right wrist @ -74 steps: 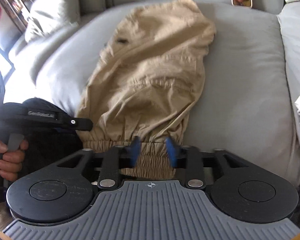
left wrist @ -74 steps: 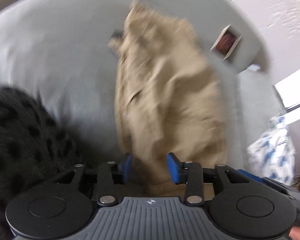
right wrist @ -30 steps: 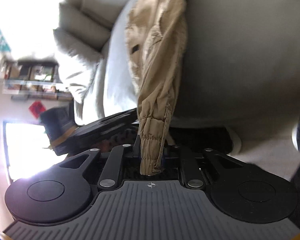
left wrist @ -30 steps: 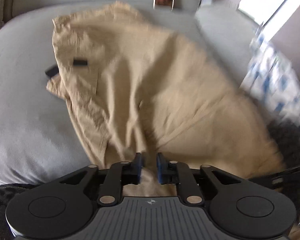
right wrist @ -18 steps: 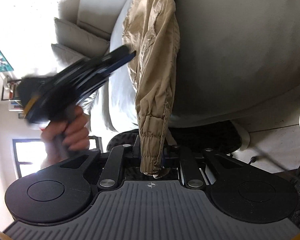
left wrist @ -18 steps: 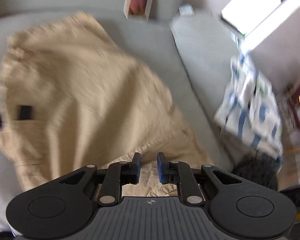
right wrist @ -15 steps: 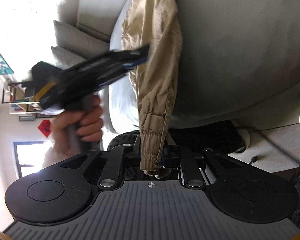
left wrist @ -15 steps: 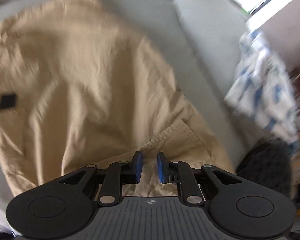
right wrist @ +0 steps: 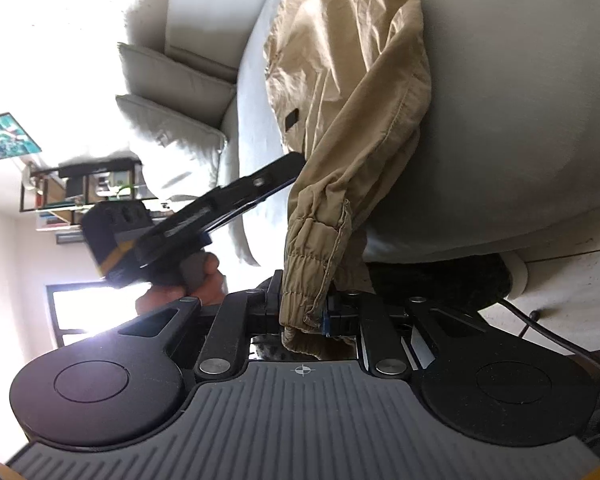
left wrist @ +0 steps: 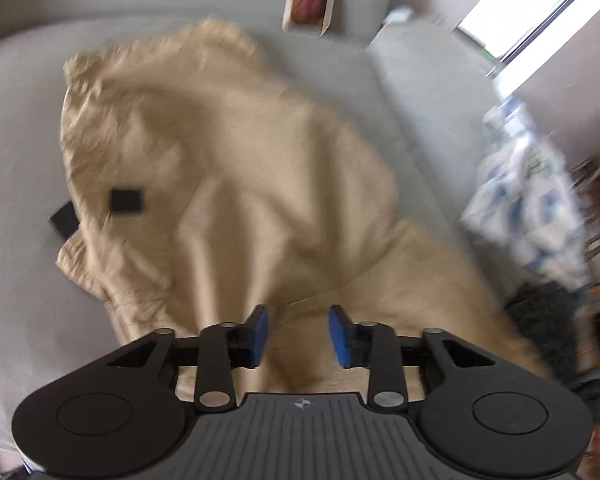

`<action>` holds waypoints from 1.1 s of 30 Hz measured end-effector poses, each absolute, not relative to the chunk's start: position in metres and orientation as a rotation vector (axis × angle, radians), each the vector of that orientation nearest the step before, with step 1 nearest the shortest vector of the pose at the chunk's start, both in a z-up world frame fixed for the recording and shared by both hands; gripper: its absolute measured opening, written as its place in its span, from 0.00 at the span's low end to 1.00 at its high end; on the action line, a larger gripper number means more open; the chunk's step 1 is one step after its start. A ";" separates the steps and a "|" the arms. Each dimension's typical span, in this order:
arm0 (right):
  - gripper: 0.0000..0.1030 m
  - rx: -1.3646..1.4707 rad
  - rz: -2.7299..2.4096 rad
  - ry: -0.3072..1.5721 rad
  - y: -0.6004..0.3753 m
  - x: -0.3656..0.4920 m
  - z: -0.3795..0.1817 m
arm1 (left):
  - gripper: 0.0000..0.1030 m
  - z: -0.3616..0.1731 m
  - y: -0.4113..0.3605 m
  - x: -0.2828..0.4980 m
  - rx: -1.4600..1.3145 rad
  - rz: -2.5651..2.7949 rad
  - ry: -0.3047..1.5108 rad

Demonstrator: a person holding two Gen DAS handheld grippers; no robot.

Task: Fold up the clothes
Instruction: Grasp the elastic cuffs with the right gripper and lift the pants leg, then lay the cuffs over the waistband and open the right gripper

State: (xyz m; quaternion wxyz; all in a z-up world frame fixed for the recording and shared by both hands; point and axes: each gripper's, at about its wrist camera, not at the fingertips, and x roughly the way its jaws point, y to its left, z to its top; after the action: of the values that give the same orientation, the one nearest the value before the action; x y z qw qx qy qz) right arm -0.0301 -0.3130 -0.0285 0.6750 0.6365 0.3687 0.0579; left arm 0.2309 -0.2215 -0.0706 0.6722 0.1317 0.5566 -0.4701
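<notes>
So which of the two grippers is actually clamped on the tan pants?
The right gripper, pinching the elastic cuff. The left gripper is opening, gripping nothing.

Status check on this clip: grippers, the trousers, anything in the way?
Left gripper opening, pads clear of the cloth. Right gripper clamped on the cuff. Tan trousers spread on the grey sofa. Nothing blocking.
</notes>
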 end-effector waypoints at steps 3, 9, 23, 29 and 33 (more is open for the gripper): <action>0.16 1.424 0.120 0.821 -0.321 -0.038 -0.019 | 0.16 -0.094 -0.228 0.233 0.359 -1.026 1.304; 0.16 1.461 0.143 0.776 -0.341 -0.054 -0.012 | 0.19 -0.068 -0.208 0.248 0.257 -1.082 1.280; 0.67 1.563 -0.063 0.514 -0.393 0.068 -0.009 | 0.51 -0.004 -0.073 0.295 -0.307 -0.834 0.988; 0.76 1.429 0.005 0.614 -0.402 0.053 0.002 | 0.53 -0.032 -0.086 0.279 -0.239 -0.754 0.995; 0.75 1.146 -0.067 0.638 -0.422 0.013 0.022 | 0.52 -0.059 -0.109 0.278 -0.186 -0.718 1.014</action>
State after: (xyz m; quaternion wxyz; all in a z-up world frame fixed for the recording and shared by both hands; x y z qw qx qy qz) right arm 0.0126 -0.4221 0.0219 0.7921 0.5326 0.2965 -0.0311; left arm 0.2782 -0.1092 -0.0590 0.8091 -0.0870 0.4742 -0.3359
